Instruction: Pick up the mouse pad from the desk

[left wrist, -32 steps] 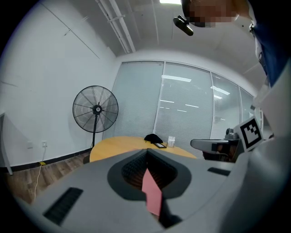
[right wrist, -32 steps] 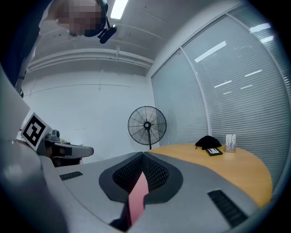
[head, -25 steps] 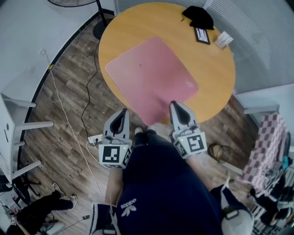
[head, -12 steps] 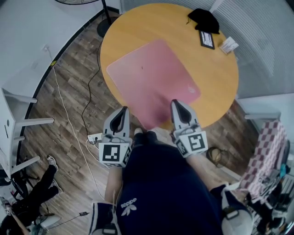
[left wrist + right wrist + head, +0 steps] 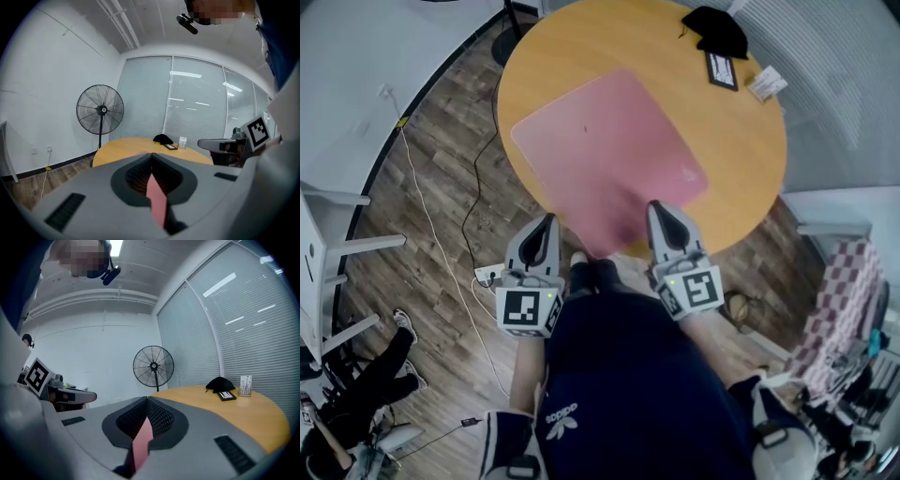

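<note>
- Little has moved since the earlier frame: the left hand-held gripper [image 5: 547, 223] and the right hand-held gripper [image 5: 660, 210] keep their places by the near rim of the round counter [image 5: 741, 141], and the mouse pad [image 5: 609, 155] lies where it lay.
- Both hand-held grippers have their jaws closed, tips meeting, and neither has hold of anything. A pink sliver shows in the slit under each pair of tips; whether that is the pad seen through the gap cannot be told.
- The step in hand looks like the approach, since the pad is not yet gripped or lifted.
- The mouse pad is a large, thin, pink rectangle with rounded corners. It lies flat and slightly askew on the near half of the counter, its nearest corner reaching the rim between the two hand-held grippers.
- The next move probably calls for opening the jaws, bringing one jaw under the pad's thin edge at the near rim and the other on top, then closing before raising it.
- Being thin and limp, the pad will likely droop once it is held by one edge.
</note>
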`<act>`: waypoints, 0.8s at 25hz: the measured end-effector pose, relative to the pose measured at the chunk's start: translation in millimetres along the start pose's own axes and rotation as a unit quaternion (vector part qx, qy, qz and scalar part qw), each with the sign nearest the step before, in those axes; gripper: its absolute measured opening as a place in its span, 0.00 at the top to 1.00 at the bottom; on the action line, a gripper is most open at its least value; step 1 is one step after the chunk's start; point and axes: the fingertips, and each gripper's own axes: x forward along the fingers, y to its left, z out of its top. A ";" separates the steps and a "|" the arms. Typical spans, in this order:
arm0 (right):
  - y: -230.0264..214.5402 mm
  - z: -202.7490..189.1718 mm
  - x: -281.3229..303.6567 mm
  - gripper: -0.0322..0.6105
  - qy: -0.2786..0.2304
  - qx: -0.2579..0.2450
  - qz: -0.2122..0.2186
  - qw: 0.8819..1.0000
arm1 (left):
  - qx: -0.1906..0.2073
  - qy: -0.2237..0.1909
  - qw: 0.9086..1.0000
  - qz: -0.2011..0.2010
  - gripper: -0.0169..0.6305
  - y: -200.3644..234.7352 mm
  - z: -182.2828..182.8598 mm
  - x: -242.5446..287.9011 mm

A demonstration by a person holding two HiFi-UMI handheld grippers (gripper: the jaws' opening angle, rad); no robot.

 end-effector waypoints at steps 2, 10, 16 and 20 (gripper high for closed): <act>1.2 -1.2 -1.3 0.95 0.003 0.003 -0.002 1.000 | -0.008 0.012 1.000 -0.009 0.97 -0.2 -4.5 0.9; 4.2 -10.2 -7.4 0.95 0.019 0.000 -0.005 1.000 | -0.043 0.129 0.988 -0.070 0.94 -10.7 -65.0 7.9; 7.4 -24.1 -15.0 0.95 0.035 0.007 -0.013 0.999 | -0.126 0.224 0.958 -0.124 0.77 -29.9 -130.3 6.1; 6.4 -37.4 -20.9 0.95 0.048 0.014 -0.026 0.998 | -0.164 0.275 0.936 -0.146 0.73 -41.9 -172.5 6.2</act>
